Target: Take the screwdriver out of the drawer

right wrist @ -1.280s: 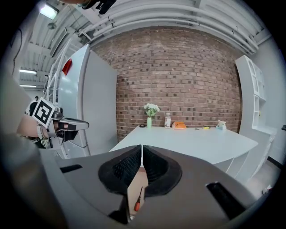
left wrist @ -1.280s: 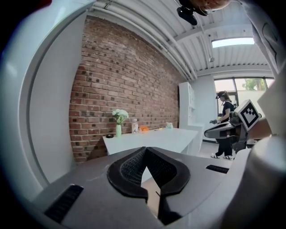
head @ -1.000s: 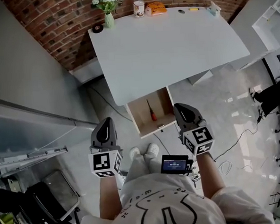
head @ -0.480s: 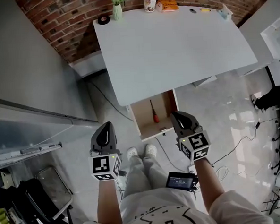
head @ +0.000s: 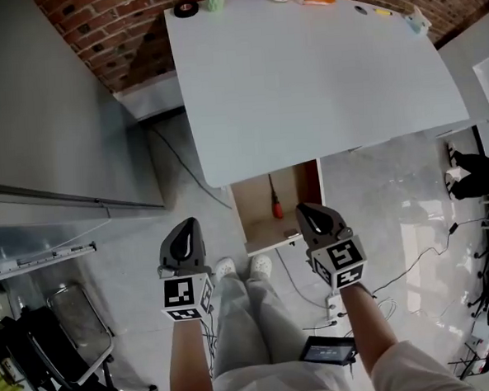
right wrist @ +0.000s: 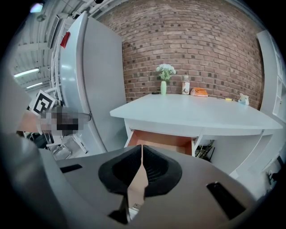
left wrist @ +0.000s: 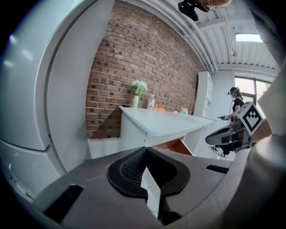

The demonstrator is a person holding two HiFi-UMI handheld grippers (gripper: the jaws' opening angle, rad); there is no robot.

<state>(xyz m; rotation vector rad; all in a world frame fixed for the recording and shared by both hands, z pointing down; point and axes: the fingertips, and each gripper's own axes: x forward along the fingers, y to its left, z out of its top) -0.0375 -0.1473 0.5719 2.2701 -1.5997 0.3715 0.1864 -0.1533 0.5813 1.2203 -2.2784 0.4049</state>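
The screwdriver [head: 275, 203], red handle and dark shaft, lies in the open wooden drawer [head: 258, 219] under the white desk's near edge. My right gripper [head: 300, 209] is shut and empty. It hangs over the drawer's front right corner, apart from the screwdriver. In the right gripper view its jaws [right wrist: 141, 146] meet in front of the drawer [right wrist: 161, 139], and the screwdriver is hidden there. My left gripper [head: 185, 225] is shut and empty too, left of the drawer over the floor. The left gripper view shows its jaws [left wrist: 145, 148] closed and the drawer's orange side [left wrist: 173, 146].
The white desk [head: 303, 71] carries a tape roll [head: 186, 9], a vase and small items along its far edge by the brick wall. A grey cabinet [head: 50, 120] stands left, with a chair [head: 75, 325] beside it. Cables [head: 397, 264] lie on the floor at right. My feet [head: 242, 267] stand before the drawer.
Both grippers have sunk and stayed shut. The right one has come closer to the drawer's front corner. The desk has slid up in the head view.
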